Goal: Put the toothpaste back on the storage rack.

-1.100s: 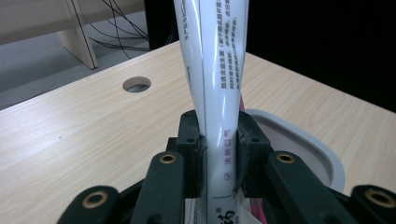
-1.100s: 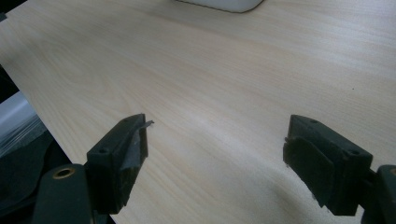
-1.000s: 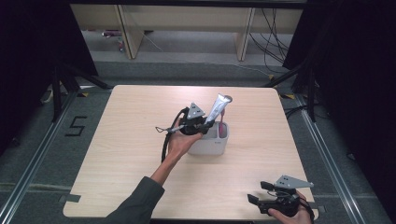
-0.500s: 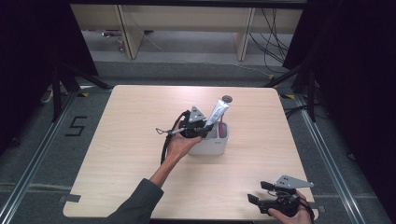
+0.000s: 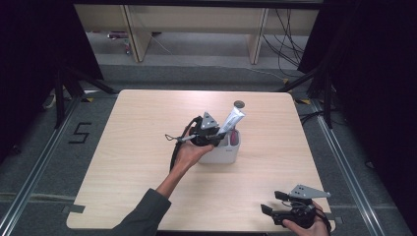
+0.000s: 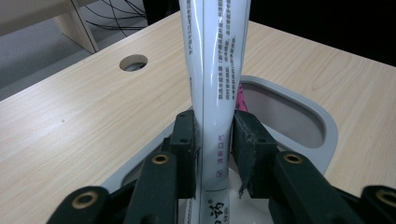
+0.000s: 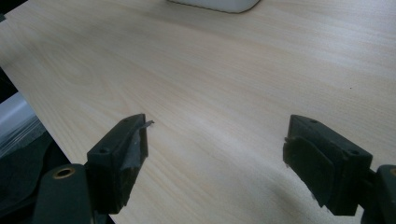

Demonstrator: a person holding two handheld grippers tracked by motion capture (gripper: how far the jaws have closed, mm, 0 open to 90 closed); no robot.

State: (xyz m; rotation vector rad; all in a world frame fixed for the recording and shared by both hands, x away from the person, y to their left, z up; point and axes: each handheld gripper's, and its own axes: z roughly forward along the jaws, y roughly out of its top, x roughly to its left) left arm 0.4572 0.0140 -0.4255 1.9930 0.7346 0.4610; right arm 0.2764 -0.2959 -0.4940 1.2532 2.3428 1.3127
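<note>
A white toothpaste tube [image 5: 232, 123] [image 6: 210, 70] stands tilted in a white holder [image 5: 223, 155] on the table's middle. My left gripper [image 5: 219, 132] [image 6: 214, 126] reaches over the holder's rim [image 6: 322, 126], with the tube between its jaws. The jaws have just been opening, and both pads still lie against the tube's sides. Something pink [image 6: 240, 98] sits in the holder behind the tube. My right gripper [image 5: 270, 201] [image 7: 215, 135] rests low at the table's near right corner, open wide over bare wood.
A round cable hole [image 5: 239, 104] [image 6: 133, 62] lies in the tabletop just behind the holder. The left gripper's black cable loops on the table beside the wrist [image 5: 173, 152]. Dark stands and floor rails flank the table.
The tube has sunk a little lower into the holder, so the cable hole behind its top now shows. Both hands have stayed where they were.
</note>
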